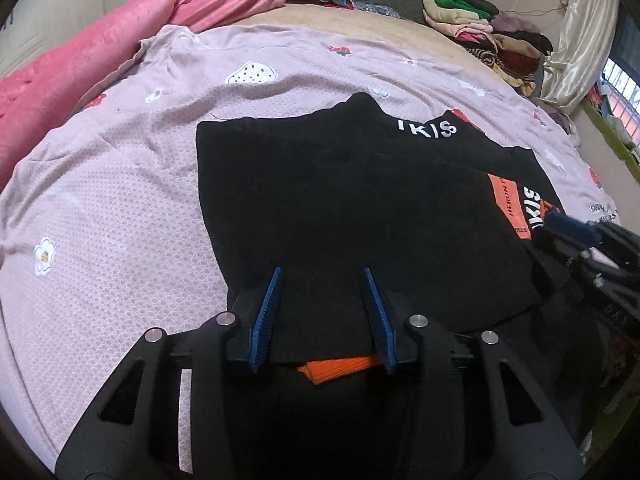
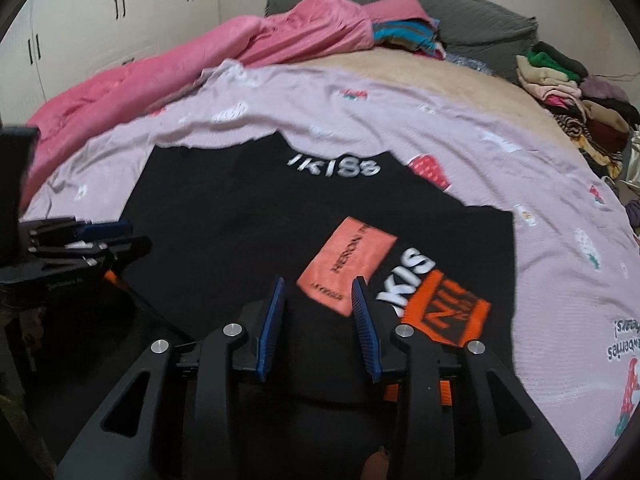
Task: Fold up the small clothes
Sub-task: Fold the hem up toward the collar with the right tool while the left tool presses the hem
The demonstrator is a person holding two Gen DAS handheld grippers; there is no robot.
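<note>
A black garment [image 1: 340, 184] with white lettering and an orange patch [image 1: 506, 204] lies spread flat on a pale pink printed sheet [image 1: 120, 200]. My left gripper [image 1: 321, 274] stands at its near edge with the blue pads apart; black cloth and an orange bit [image 1: 336, 366] lie between them, and the pads do not visibly press. My right gripper [image 2: 318, 280] hovers over the same garment [image 2: 240, 216] beside the orange patch [image 2: 348, 260], jaws apart and holding nothing. Each gripper shows in the other's view: right gripper [image 1: 576, 232], left gripper [image 2: 100, 228].
A rumpled pink blanket [image 1: 80, 68] runs along the left side of the bed. A pile of folded clothes [image 2: 572, 96] sits at the far right, grey pillows [image 2: 480, 16] at the head. White wardrobe doors [image 2: 100, 12] stand behind.
</note>
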